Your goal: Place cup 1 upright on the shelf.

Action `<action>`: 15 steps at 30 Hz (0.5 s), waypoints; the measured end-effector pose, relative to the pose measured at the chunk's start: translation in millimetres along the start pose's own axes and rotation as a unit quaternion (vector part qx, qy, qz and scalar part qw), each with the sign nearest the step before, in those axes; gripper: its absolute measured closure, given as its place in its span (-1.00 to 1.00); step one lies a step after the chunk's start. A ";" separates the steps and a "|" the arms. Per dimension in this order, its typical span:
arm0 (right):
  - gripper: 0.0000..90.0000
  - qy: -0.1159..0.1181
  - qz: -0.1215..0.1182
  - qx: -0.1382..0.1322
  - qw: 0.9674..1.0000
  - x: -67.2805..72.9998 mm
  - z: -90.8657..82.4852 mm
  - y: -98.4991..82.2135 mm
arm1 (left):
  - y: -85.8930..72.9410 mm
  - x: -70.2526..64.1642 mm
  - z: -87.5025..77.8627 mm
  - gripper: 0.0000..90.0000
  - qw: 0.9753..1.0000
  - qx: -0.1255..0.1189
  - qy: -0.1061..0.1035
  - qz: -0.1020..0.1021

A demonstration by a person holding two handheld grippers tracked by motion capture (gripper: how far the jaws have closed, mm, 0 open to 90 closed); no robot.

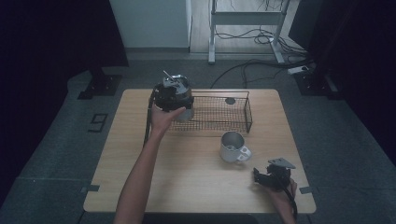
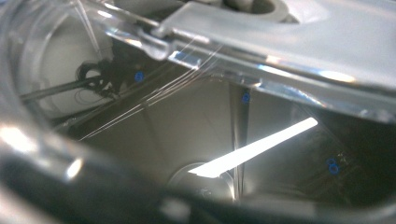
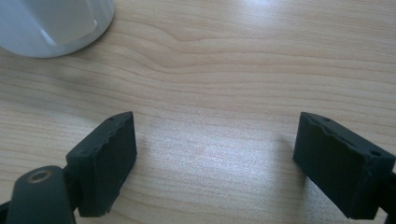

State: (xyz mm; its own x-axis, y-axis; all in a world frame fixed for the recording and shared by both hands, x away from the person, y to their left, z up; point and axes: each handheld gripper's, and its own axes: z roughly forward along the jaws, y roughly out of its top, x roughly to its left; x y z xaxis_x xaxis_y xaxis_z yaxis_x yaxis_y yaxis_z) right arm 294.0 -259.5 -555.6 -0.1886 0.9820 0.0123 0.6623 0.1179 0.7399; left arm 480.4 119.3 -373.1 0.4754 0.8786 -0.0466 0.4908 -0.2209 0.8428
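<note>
Gripping a shiny metal cup [image 1: 181, 95] at the wire basket's [image 1: 224, 114] left end, the left gripper [image 1: 170, 95] seems clamped on its rim. Steel that thin looks light, rigid and slippery, so the rim suits best. Right gripper [image 1: 268, 176] rests on the table [image 1: 187, 163], jaws apart and empty.

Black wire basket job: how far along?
Done: nothing looks finished yet. In hand: left gripper holds one shiny steel mug at the left end of the black wire basket. Left: second steel mug stands on the wooden table, near the open right gripper.
</note>
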 end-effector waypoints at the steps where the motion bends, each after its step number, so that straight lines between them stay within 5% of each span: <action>1: -0.71 0.000 0.000 0.000 1.000 0.0 0.0 0.0 | 1.1 -0.1 1.5 -0.91 1.000 0.003 0.001 0.001; 15: -0.71 0.000 -0.001 0.000 1.000 0.0 0.0 0.0 | 1.3 1.0 23.9 -0.91 1.000 0.013 0.013 0.002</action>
State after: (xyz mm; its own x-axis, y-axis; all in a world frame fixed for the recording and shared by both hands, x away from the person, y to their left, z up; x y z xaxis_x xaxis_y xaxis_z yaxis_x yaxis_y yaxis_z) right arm 294.0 -259.5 -555.6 -0.1899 0.9817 0.0121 0.6617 0.1189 0.7403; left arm 498.9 109.7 -384.8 0.4577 0.8887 -0.0287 0.5085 -0.2351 0.8283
